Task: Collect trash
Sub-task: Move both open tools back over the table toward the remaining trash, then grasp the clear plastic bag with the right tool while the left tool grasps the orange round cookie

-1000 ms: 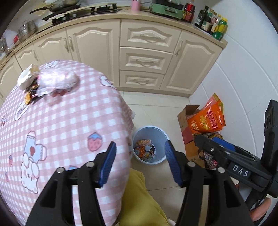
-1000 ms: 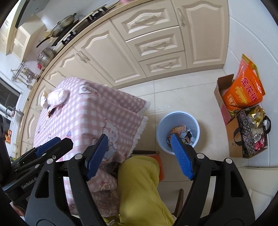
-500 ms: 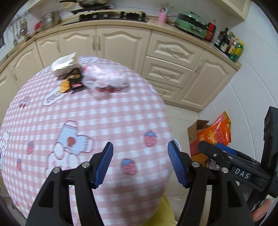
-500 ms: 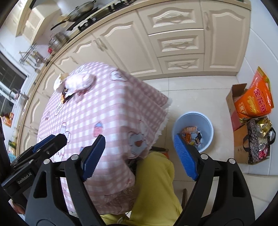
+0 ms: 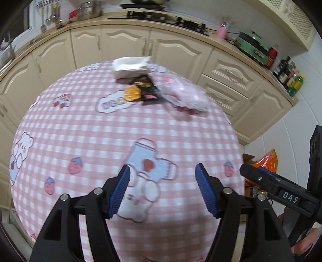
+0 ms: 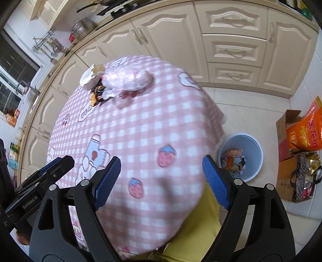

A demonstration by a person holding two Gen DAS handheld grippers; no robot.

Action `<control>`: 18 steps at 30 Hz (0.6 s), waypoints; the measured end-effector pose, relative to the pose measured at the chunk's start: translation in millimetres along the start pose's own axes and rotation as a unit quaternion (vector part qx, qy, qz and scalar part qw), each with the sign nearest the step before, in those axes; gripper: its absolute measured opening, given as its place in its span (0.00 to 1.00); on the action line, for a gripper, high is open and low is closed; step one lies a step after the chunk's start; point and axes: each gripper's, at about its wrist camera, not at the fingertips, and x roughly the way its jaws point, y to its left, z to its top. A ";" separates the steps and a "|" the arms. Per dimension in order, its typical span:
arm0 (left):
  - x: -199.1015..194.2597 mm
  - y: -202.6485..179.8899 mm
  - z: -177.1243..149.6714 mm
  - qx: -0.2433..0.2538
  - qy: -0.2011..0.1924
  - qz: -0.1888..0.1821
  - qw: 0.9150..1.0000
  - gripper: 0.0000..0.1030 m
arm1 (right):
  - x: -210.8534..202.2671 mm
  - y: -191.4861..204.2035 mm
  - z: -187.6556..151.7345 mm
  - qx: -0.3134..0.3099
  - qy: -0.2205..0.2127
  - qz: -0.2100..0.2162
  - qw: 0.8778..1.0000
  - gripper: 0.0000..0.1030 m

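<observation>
While both claws, L (image 5: 163,189) opening & R (image 6: 161,181), gape empty, trash (image 5: 145,88) lies far across table.

A: What fills the upper part of the frame?

B: Cream cabinets (image 6: 231,46) with arched doors and stacked drawers, under a beige countertop (image 5: 181,30) carrying a gas hob (image 5: 167,18), a green appliance (image 5: 253,46) and bottles (image 5: 289,74) at upper right.

A: And in the middle?

B: A table under a pink checked cloth (image 5: 96,145) printed with bears and strawberries.

A: The floor?

B: Pale glossy tiles (image 6: 247,104) at the right, meeting a white tiled wall (image 5: 301,112).

A: Any daylight?

B: A dark-framed window (image 6: 12,74) at the left edge of the right view.
</observation>
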 end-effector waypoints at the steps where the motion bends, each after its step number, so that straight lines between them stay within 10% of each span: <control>1: 0.6 5.8 1.5 -0.005 0.000 0.002 1.000 0.65 | 3.3 4.6 3.4 -0.003 0.003 0.000 1.000 0.80; 18: 20.1 81.3 53.6 -0.064 0.001 0.038 0.997 0.72 | 74.8 60.9 83.6 -0.032 0.044 -0.014 0.998 0.85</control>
